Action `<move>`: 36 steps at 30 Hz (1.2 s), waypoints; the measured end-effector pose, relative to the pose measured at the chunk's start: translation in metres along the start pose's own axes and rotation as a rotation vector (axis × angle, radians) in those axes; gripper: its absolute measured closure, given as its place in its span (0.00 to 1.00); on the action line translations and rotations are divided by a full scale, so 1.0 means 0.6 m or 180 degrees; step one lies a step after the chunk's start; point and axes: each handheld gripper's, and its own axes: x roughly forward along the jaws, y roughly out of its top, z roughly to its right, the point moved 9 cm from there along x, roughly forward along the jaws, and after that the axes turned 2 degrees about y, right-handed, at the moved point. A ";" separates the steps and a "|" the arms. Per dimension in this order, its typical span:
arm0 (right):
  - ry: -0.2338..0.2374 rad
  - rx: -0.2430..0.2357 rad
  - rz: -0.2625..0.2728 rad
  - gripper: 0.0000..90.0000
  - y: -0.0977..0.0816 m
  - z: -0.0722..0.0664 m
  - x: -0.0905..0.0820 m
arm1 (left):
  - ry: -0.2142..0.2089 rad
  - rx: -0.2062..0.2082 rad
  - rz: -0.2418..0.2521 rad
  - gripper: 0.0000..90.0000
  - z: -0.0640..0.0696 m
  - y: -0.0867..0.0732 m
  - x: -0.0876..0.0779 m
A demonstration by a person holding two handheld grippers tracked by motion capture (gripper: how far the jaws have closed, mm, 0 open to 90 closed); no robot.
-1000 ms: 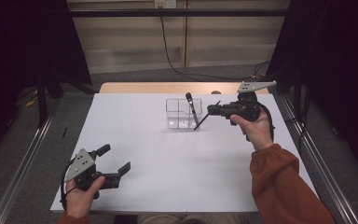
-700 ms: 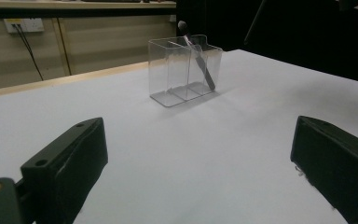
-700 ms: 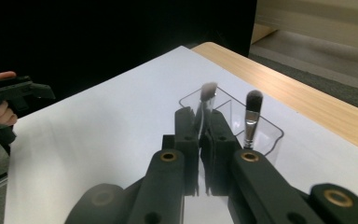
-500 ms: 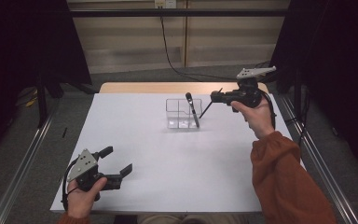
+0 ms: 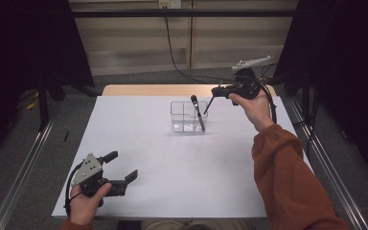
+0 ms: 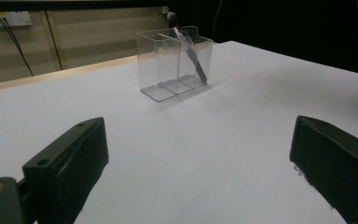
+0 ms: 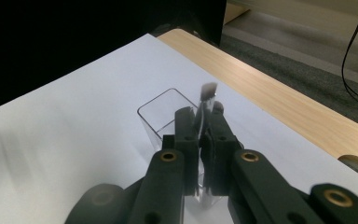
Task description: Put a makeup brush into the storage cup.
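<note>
High view — the right tongs [image 5: 208,104] hover clenched and empty, far right, just beside the brush [image 5: 197,112] leaning in the clear holder [image 5: 182,116] on the table [image 5: 172,163].

Left gripper view — the left tongs [image 6: 200,158] gape wide, released, near left.

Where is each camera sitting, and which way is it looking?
High view: sits above the person's side, looking forward and down at the white table; both hands show, with the left gripper and right gripper.
Left gripper view: rides low on the left gripper, facing the clear organizer; its jaws stand wide apart.
Right gripper view: rides on the right gripper, looking down along its closed jaws at the organizer.
Shared: all three show the organizer with a dark brush leaning in it.
</note>
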 end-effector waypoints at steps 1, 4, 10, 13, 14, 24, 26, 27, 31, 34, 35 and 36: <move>-0.0004 -0.0010 -0.0020 0.95 0.000 0.000 0.003 | 0.0000 0.0023 -0.0014 0.05 0.000 -0.001 0.000; -0.0034 -0.0015 -0.0099 0.95 -0.003 0.005 0.015 | 0.0019 0.0027 0.0001 0.05 -0.001 0.000 0.000; 0.0004 0.0030 -0.0090 0.95 -0.007 0.008 0.033 | 0.0033 0.0019 -0.0014 0.05 -0.004 -0.001 0.000; -0.0002 0.0046 -0.0106 0.95 -0.009 0.010 0.042 | 0.0047 0.0009 0.0001 0.05 -0.004 0.000 -0.001; 0.0004 0.0041 -0.0107 0.95 -0.010 0.011 0.045 | 0.0034 -0.0021 0.0031 0.05 -0.003 0.002 0.000; 0.0023 0.0105 -0.0164 0.95 -0.030 0.016 0.068 | 0.0025 -0.0033 0.0033 0.05 -0.002 0.003 -0.002; 0.0026 0.0111 -0.0179 0.95 -0.034 0.017 0.072 | 0.0020 -0.0012 0.0031 0.05 -0.002 0.003 -0.003; 0.0025 0.0116 -0.0179 0.95 -0.036 0.018 0.074 | 0.0022 -0.0022 0.0020 0.05 -0.002 0.002 -0.003; 0.0027 0.0139 -0.0170 0.95 -0.039 0.021 0.077 | 0.0024 -0.0012 0.0025 0.05 -0.004 0.001 -0.001; 0.0027 0.0144 -0.0171 0.95 -0.040 0.020 0.081 | 0.0028 -0.0046 0.0031 0.05 -0.005 0.001 -0.002; 0.0034 0.0132 -0.0182 0.95 -0.041 0.020 0.083 | 0.0032 -0.0054 0.0034 0.05 -0.005 0.001 -0.002; 0.0037 0.0140 -0.0185 0.95 -0.042 0.018 0.085 | 0.0030 -0.0048 0.0038 0.05 -0.005 0.002 -0.002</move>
